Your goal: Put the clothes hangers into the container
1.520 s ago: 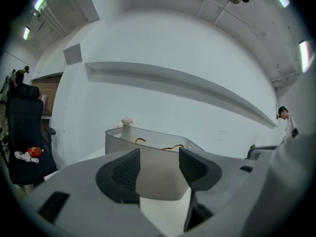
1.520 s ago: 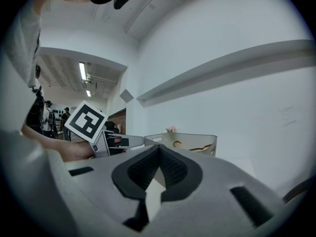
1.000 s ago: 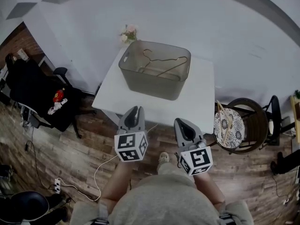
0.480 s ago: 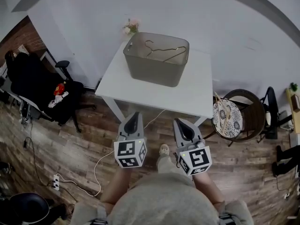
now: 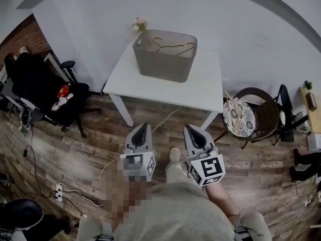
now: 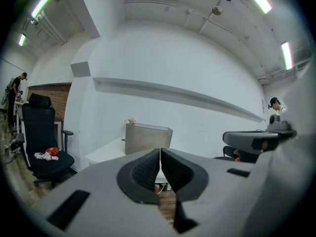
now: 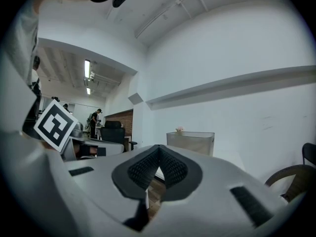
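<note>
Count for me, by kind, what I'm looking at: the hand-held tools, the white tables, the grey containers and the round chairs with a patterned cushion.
Tools: 2 (left tool, right tool)
White table: 1
Grey container: 1
Round chair with patterned cushion: 1
Total: 5

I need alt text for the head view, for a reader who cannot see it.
A person on a wooden floor holds the left gripper and right gripper, both shut and empty, short of a white table. On it a grey container holds hangers; more hangers lie on a chair at right.
</note>
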`<state>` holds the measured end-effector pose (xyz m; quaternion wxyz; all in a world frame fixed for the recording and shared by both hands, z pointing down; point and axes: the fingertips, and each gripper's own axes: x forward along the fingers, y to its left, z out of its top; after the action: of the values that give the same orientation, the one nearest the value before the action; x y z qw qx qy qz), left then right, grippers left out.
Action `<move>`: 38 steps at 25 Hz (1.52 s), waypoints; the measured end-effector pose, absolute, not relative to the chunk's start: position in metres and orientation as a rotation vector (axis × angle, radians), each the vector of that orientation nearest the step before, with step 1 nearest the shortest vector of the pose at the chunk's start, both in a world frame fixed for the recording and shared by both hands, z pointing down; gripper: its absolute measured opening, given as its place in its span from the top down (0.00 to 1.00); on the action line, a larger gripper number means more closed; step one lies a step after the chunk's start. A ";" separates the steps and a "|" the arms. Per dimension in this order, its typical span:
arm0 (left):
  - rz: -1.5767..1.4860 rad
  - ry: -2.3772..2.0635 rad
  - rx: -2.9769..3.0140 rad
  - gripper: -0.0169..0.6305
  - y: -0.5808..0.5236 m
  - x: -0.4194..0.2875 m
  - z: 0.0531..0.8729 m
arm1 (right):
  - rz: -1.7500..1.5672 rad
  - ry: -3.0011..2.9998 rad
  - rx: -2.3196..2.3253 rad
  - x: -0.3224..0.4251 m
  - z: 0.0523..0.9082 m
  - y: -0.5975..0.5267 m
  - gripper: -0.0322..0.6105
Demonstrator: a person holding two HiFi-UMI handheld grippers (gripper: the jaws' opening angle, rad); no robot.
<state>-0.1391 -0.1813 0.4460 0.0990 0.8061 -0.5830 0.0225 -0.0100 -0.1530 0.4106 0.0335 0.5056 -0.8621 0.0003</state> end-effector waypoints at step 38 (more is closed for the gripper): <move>0.069 -1.701 2.390 0.95 -0.088 -0.152 0.446 | -0.044 -2.637 1.560 -0.026 0.411 -0.063 0.95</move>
<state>-0.1517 -0.0878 0.4459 0.1033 0.8101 -0.5766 0.0233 -0.0265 -0.0634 0.4107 0.0387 0.5087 -0.8599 -0.0144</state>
